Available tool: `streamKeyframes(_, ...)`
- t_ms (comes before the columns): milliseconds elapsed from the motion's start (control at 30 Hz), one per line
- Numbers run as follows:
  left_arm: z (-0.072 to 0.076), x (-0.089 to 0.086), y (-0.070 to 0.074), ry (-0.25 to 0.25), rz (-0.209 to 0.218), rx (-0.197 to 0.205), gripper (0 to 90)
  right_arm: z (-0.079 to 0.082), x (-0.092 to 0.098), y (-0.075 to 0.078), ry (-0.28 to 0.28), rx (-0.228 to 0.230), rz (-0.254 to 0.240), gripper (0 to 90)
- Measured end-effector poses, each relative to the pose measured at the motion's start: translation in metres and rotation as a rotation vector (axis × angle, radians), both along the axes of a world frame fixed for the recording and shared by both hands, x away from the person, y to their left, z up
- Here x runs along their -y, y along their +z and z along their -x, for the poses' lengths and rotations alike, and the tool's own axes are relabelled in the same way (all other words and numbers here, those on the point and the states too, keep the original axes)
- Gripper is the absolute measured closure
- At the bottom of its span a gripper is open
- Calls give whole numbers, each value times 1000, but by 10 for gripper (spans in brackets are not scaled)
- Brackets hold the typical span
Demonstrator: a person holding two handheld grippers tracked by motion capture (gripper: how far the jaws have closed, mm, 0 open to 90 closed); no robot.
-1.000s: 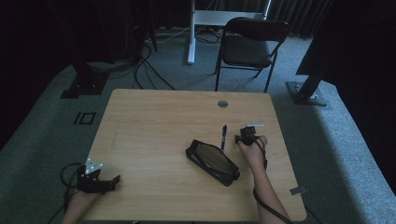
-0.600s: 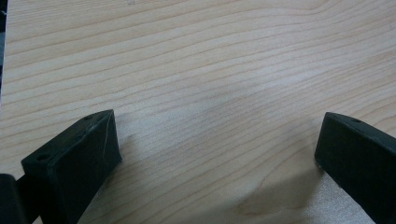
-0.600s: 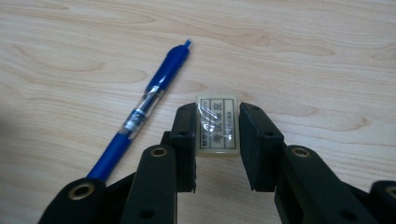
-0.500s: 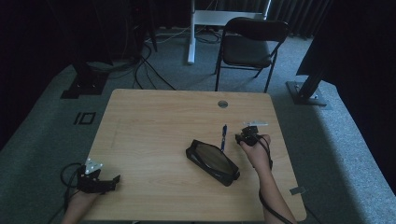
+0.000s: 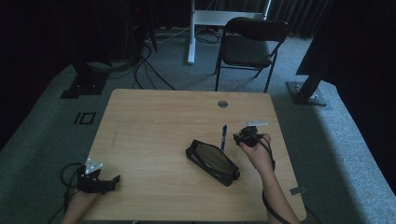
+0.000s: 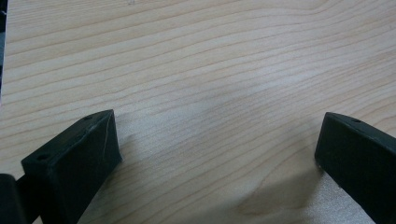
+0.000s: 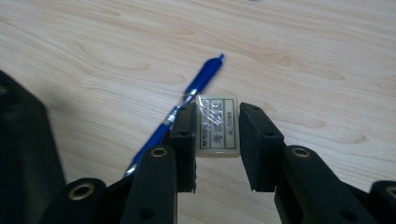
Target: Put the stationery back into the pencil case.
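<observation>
Right gripper [image 7: 217, 128]: clamped across eraser [image 7: 217, 127], held clear above table [image 5: 154, 121] for transfer, likely toward black pencil case [image 5: 213, 160]. Blue pen [image 7: 187, 100] lying just beside, between case and gripper. Left gripper [image 5: 103, 182]: jaws wide apart, empty, parked at near table edge.

Wide bare table [image 5: 154, 121] across the frame's left and top; black pouch [image 5: 212, 161] and blue pen [image 5: 223, 136] crowd centre-right.
</observation>
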State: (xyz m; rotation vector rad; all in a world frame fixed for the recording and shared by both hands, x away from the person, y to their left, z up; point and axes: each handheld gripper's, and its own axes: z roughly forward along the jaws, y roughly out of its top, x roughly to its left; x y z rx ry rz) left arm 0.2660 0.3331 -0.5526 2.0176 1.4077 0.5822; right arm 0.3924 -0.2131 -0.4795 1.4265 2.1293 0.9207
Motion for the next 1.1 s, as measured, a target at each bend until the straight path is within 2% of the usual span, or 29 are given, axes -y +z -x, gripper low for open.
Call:
streamKeyframes(167,0,0,0,0,0,0,0,8,-6,11,38,20,-9,682)
streamKeyframes(267,0,0,0,0,0,0,0,14,-11,19,58,44,11,681)
streamKeyframes(400,0,0,0,0,0,0,0,21,-16,26,90,65,8,682)
streamKeyframes(700,0,0,0,0,0,0,0,31,-25,36,150,74,-28,681)
streamKeyframes(1100,0,0,0,-1,-1,1,0,48,-42,49,240,90,-43,681)
